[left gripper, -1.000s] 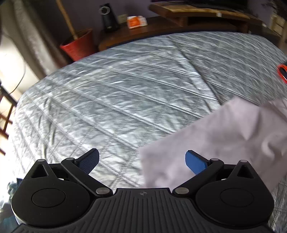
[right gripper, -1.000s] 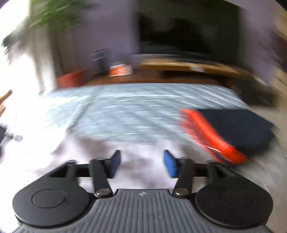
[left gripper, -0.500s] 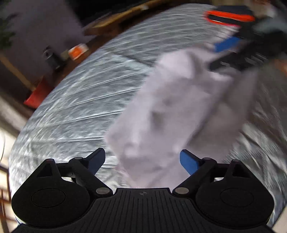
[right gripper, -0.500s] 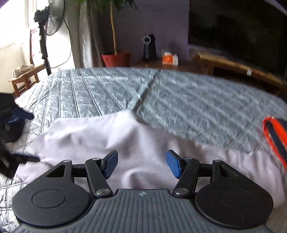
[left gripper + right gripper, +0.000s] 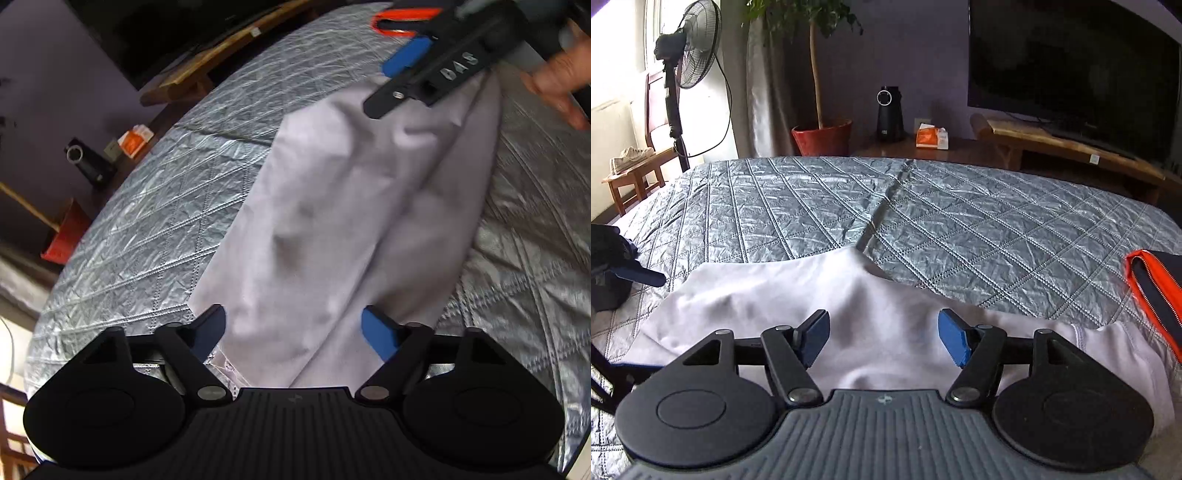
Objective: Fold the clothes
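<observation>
A pale lilac garment [image 5: 332,221] lies rumpled on the grey quilted bed [image 5: 166,229]. It also shows in the right wrist view [image 5: 775,299]. My left gripper [image 5: 293,334] is open and empty, its fingers either side of the garment's near end. My right gripper [image 5: 882,338] is open and empty over the garment's near edge. The right gripper also shows in the left wrist view [image 5: 417,77] at the garment's far end. The left gripper's blue fingertip [image 5: 639,275] shows at the left edge of the right wrist view.
A folded dark and orange garment [image 5: 1152,288] lies on the bed at the right. Beyond the bed [image 5: 923,206] stand a red plant pot [image 5: 822,136], a black speaker [image 5: 888,114], an orange box [image 5: 931,136], a TV [image 5: 1071,74] and a fan [image 5: 690,59].
My left gripper swung right, from facing bare quilt to looking along the garment. My right gripper turned left and settled over the garment's edge. Both stayed open.
</observation>
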`<state>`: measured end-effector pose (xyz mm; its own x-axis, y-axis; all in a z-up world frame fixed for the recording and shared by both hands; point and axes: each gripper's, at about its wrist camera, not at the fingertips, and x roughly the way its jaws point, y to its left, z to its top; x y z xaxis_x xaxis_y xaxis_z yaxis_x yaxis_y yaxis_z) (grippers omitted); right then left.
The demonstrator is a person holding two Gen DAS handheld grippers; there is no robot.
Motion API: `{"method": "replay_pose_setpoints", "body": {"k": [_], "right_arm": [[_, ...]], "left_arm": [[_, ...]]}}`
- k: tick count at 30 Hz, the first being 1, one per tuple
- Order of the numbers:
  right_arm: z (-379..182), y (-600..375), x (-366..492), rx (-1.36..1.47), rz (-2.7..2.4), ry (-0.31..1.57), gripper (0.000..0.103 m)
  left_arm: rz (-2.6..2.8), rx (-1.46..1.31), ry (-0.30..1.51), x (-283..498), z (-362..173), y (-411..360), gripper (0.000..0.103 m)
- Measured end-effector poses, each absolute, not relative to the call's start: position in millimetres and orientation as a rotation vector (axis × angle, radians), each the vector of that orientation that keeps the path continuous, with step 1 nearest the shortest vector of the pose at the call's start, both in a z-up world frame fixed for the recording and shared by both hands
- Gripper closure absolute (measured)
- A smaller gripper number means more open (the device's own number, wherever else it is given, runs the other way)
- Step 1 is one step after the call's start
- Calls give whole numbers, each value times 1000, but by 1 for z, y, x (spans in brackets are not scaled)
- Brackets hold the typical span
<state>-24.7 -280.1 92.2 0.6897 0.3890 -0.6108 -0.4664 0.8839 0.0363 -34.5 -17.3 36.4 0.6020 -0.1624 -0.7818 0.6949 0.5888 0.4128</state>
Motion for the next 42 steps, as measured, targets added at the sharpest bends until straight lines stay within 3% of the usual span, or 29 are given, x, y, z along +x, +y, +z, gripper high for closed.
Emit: {"method": "replay_pose_setpoints", "body": {"k": [3, 7, 11, 19, 42], "right_arm": [[91, -283, -19, -112, 461, 636, 39], [97, -298, -18, -66, 410, 609, 36], [92, -312, -8, -9, 357, 637, 35], [95, -350, -6, 133, 252, 673, 35], [70, -431, 0, 473, 72, 735, 37]], "left_arm": [[-549, 775, 785, -29, 36, -18, 60], [-567, 766, 804, -26, 35, -22, 86], [-554, 786, 802, -28, 35, -24, 87], [-520, 725, 759, -32, 54, -24, 101], [-391, 618, 694, -62, 106, -36, 103]]}}
